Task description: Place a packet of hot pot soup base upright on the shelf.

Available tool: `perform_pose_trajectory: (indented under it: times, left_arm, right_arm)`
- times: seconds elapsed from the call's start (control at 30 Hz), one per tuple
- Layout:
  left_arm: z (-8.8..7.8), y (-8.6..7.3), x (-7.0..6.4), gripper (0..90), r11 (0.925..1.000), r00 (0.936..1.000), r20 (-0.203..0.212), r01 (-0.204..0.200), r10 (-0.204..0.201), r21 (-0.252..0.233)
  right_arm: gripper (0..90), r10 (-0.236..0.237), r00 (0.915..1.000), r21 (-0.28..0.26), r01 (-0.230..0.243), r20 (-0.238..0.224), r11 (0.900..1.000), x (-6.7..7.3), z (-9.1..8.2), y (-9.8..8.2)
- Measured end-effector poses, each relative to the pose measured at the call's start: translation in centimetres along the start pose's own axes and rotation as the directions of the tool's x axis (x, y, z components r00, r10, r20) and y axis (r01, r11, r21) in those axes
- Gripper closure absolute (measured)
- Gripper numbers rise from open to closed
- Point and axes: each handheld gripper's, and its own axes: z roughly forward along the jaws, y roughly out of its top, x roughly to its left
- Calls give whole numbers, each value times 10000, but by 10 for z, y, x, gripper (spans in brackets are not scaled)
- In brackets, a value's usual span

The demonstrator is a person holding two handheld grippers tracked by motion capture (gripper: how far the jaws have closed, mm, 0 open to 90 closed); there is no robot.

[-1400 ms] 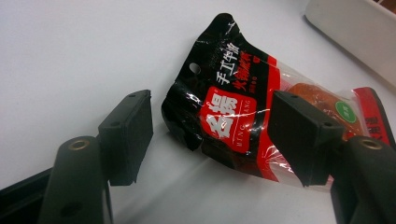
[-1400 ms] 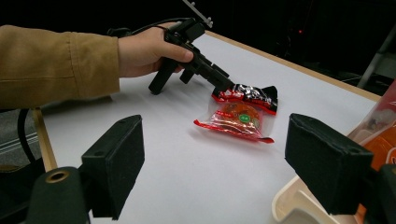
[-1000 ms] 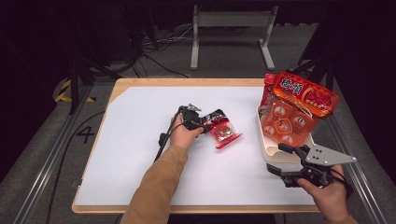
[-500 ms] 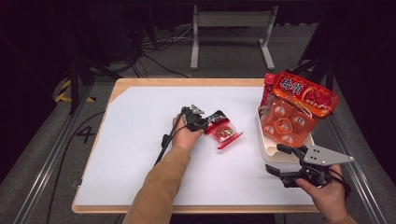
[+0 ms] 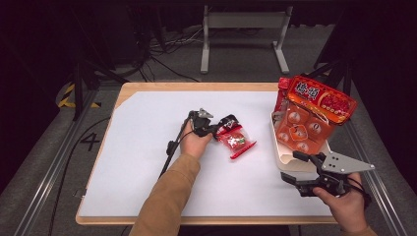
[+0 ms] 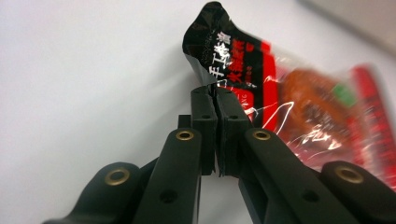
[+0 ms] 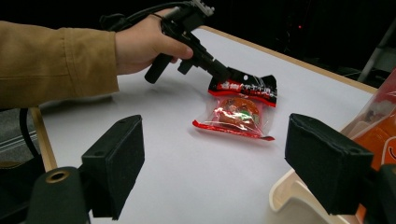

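My left tongs point(image 5: 215, 129) have just been closing and are now clenched on the black top edge of the small red snack packet point(image 5: 236, 139); in the left gripper view the two pads meet with the packet's crinkled corner point(image 6: 219, 70) pinched between them. The packet lies flat on the white table point(image 5: 147, 162), about midway between the left and right edges and a little nearer the far edge than the near one, its clear window showing something red and orange inside. From the right gripper view my left hand point(image 7: 144, 42) angles its tongs down onto the packet's point(image 7: 238, 109) black end.

My right tongs point(image 5: 294, 169) stand released, wide apart with nothing between the pads point(image 7: 116, 163), near the table's near right corner. Just beyond them sits a cream tray point(image 5: 281, 160) along the right edge, and a large red bag of wrapped snacks point(image 5: 310, 115) leans upright in it, its top tilted towards the far right corner.
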Motion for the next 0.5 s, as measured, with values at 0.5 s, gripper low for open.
perform_pose_trajectory:
  times: [0.5]
  left_arm:
    - [-50, 32, -47, 886, 9745, 9818, 999, -1426, 1614, -1730]
  right_arm:
    - [226, 29, 10000, -107, -28, 74, 9999, -2, -3, 3]
